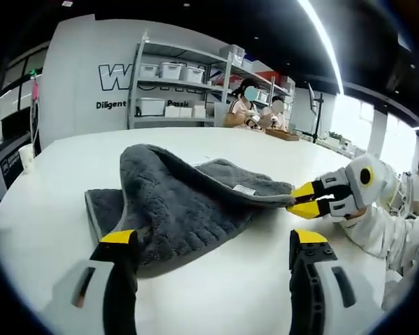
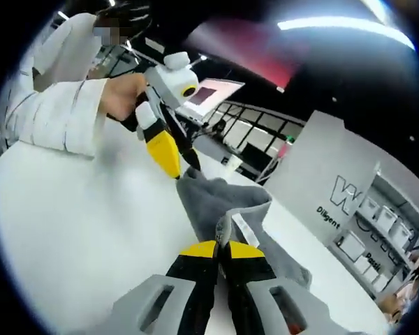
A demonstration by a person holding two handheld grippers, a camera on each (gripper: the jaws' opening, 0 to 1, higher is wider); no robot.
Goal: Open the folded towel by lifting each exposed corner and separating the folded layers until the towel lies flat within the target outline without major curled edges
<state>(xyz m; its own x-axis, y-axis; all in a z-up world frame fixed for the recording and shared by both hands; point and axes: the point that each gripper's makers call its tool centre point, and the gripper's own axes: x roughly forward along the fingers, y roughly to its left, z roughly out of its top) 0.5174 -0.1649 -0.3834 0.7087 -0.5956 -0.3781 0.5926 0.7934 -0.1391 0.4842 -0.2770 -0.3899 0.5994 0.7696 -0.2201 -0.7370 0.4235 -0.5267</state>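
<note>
A grey towel (image 1: pixel 181 202) lies rumpled and partly folded on the white table (image 1: pixel 49 230), with one flap raised. In the left gripper view my left gripper (image 1: pixel 214 241) is open, jaws wide apart, and the towel's near edge lies between them. From the right, my right gripper (image 1: pixel 293 199) is shut on a towel corner beside a small white label (image 1: pixel 244 189). In the right gripper view my right gripper (image 2: pixel 221 250) pinches the towel (image 2: pixel 209 199), jaws together. The left gripper (image 2: pixel 174 164) hangs at the towel's far corner, held by a hand.
Metal shelves with white bins (image 1: pixel 174 77) stand against the back wall. People sit at a far table (image 1: pixel 255 108). A paper cup (image 1: pixel 26 155) stands at the table's left edge. A white sleeve (image 2: pixel 49 112) reaches over the table.
</note>
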